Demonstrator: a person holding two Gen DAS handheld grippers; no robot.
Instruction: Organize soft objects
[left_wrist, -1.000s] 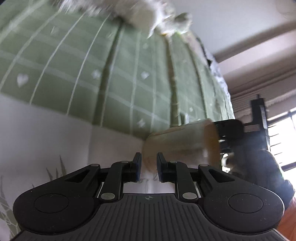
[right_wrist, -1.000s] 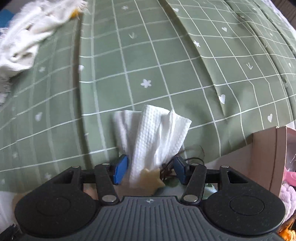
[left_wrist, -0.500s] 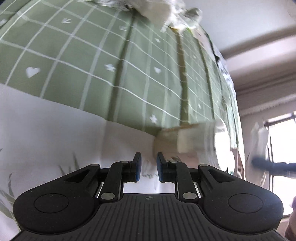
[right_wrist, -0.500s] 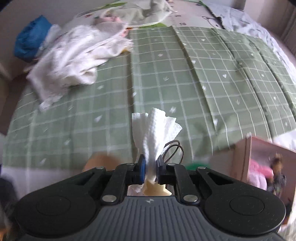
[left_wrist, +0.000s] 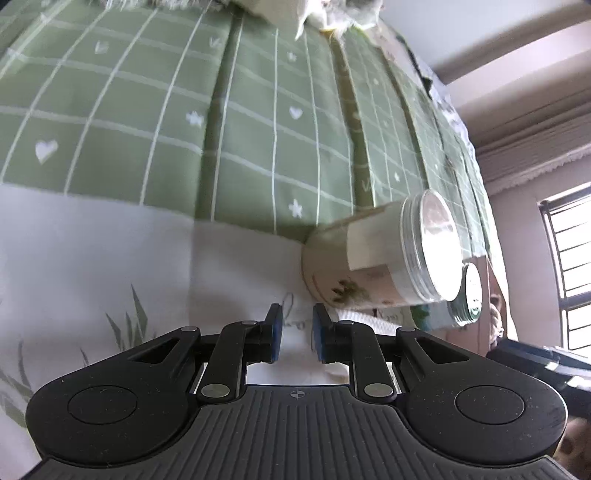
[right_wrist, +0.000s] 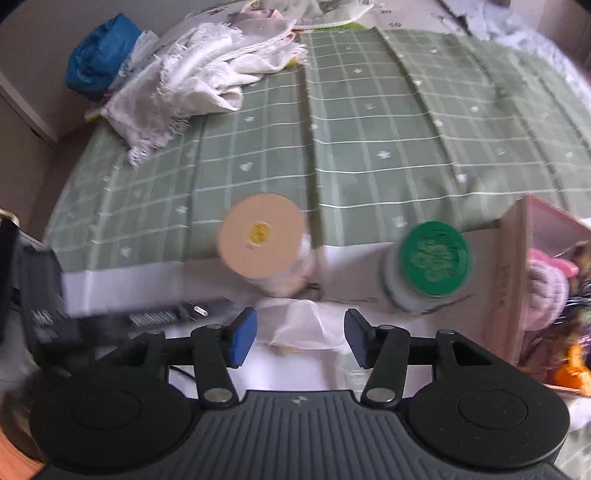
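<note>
Right wrist view, catalogued from the left edge. A blue bag (right_wrist: 96, 64) is seen at the far left corner, beyond the bed. Just right of it, a crumpled white fringed cloth (right_wrist: 192, 85) is heaped on the green checked bedspread (right_wrist: 369, 122), with more pale fabric (right_wrist: 314, 9) bunched at the far edge. Nearer the camera, a jar with a beige lid (right_wrist: 261, 236) is found at the border between the green spread and a white sheet (right_wrist: 354, 280). Directly before the right gripper (right_wrist: 300, 338), a white tissue (right_wrist: 301, 325) is lying on the white sheet; the jaws have just been opening and are stood well apart, the tissue being below the gap and pressed by neither pad. To the right, a jar with a green lid (right_wrist: 430, 258) is set on the sheet, and beyond it a pink box (right_wrist: 517, 266) is seen holding a pink knitted item (right_wrist: 546, 291) and other soft things, blurred.

Left wrist view. The left gripper (left_wrist: 297, 338) is held over the white sheet with a narrow gap between its blue pads and nothing gripped. To the right, the beige-labelled jar is seen from the side, with the smaller green-lidded one just beyond. A barred window (left_wrist: 569, 266) is recorded at the far right.
</note>
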